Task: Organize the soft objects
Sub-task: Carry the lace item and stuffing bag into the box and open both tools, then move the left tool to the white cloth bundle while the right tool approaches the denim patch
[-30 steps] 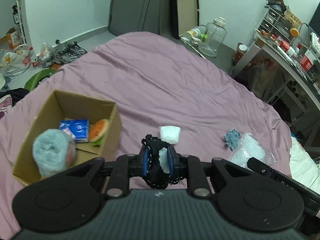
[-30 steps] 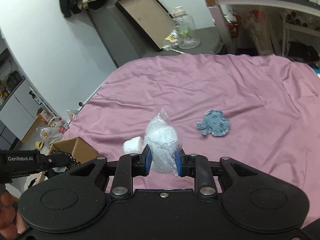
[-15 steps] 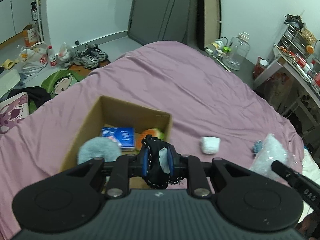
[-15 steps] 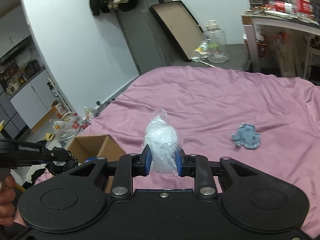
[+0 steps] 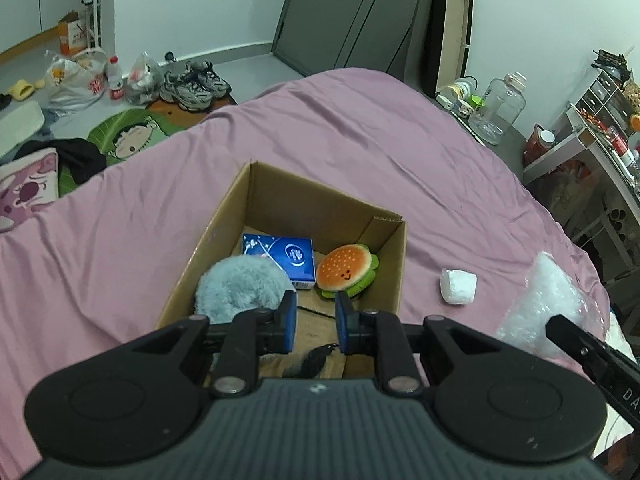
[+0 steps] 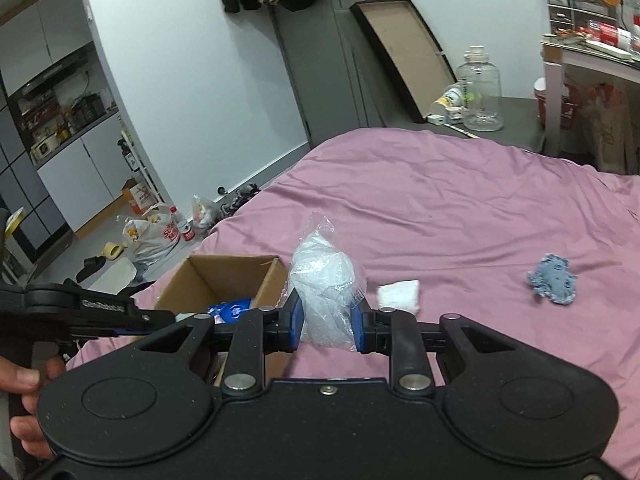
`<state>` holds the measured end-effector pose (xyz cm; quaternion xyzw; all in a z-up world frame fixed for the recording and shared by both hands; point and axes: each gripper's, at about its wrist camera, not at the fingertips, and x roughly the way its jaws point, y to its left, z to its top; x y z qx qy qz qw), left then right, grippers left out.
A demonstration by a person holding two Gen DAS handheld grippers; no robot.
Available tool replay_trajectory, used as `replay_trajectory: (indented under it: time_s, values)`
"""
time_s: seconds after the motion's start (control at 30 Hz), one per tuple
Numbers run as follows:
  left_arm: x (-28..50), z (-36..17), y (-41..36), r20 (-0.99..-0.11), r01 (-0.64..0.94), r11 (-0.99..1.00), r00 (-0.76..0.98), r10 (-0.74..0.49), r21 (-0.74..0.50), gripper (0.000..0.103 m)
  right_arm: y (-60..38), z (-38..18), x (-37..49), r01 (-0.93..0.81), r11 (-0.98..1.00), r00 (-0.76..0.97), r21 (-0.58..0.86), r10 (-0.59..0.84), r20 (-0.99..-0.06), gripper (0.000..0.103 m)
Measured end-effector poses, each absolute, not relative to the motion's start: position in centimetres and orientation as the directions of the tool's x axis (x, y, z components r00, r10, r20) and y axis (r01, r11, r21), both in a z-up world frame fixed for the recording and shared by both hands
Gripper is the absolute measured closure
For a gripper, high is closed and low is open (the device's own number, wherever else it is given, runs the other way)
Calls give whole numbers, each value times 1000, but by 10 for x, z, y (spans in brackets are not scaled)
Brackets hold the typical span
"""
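Left gripper [image 5: 316, 322] is over the near end of the cardboard box [image 5: 400, 272], jaws parted, nothing between them. A small black item [image 5: 314, 360] lies in the box right below it, so I'd judge that drop as done.

Box contents: fluffy grey-blue ball [image 5: 242, 290], blue packet [image 5: 282, 256], burger plush [image 5: 346, 272].

Right gripper [image 6: 326, 322] is clamped on a clear plastic bag of white stuff [image 6: 324, 300], held above the bed [image 6: 460, 208] just to the right of the box.

On the bed outside the box: white wad [image 6: 400, 296] near the box's right wall, blue knitted piece [image 6: 552, 278] well apart to the right.

Step in hand, my read: the bag goes in next. Needs the right gripper moved left over the box opening, then opened. Left gripper sits over that same opening, so it should clear out first or they'll bump. After that, the wad and the knitted piece are left.
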<state>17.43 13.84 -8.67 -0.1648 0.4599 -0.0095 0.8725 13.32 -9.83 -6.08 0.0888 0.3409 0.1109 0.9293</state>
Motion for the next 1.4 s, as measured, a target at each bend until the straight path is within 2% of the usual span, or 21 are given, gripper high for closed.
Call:
replay_trajectory:
  time_s: [0.17, 0.33, 0.43, 0.63, 0.73, 0.77, 0.8, 0.87, 0.93, 1.0, 1.03, 1.07, 1.2, 1.4]
  values:
    - [173, -98, 148, -807, -142, 938, 559, -187, -316, 84, -74, -63, 139, -173, 956, 734, 235, 284, -617, 79]
    - [174, -100, 155, -822, -147, 942, 541, -178, -301, 78, -49, -66, 145, -200, 950, 710, 240, 309, -633, 79]
    - [175, -100, 160, -830, -161, 942, 532, -168, -293, 71, -36, -69, 147, -217, 944, 687, 249, 329, -648, 79]
    - [174, -93, 174, -820, -184, 941, 555, -140, -285, 49, -17, -74, 146, -256, 917, 618, 305, 398, -678, 78]
    - [174, -88, 182, -816, -196, 938, 563, -130, -285, 35, -11, -78, 145, -285, 887, 540, 363, 462, -704, 73]
    - [174, -85, 184, -818, -206, 937, 563, -122, -281, 30, -11, -78, 144, -288, 877, 520, 384, 480, -706, 66]
    - [174, -83, 186, -820, -214, 937, 561, -113, -276, 27, -12, -77, 144, -287, 872, 510, 396, 489, -708, 51]
    - [174, -79, 187, -826, -220, 941, 556, -96, -257, 21, -15, -70, 139, -282, 874, 525, 395, 486, -699, 36]
    - [171, -72, 185, -819, -234, 944, 570, -61, -233, 14, -21, -63, 136, -276, 879, 543, 390, 477, -691, 34]
    - [169, -66, 182, -809, -220, 942, 583, -81, -253, 6, -31, -57, 135, -258, 881, 552, 397, 472, -687, 31]
    - [168, -64, 180, -805, -212, 941, 586, -93, -263, 4, -35, -55, 136, -248, 885, 557, 395, 464, -689, 29]
    - [167, -61, 177, -802, -206, 943, 590, -94, -262, 0, -38, -52, 136, -238, 892, 563, 385, 450, -693, 22]
    - [163, -50, 161, -786, -164, 959, 612, -84, -230, 0, -56, -43, 134, -205, 919, 579, 337, 392, -715, 10]
    - [158, -37, 135, -771, -113, 966, 627, -113, -234, 0, -83, -41, 137, -183, 949, 582, 257, 315, -750, 9]
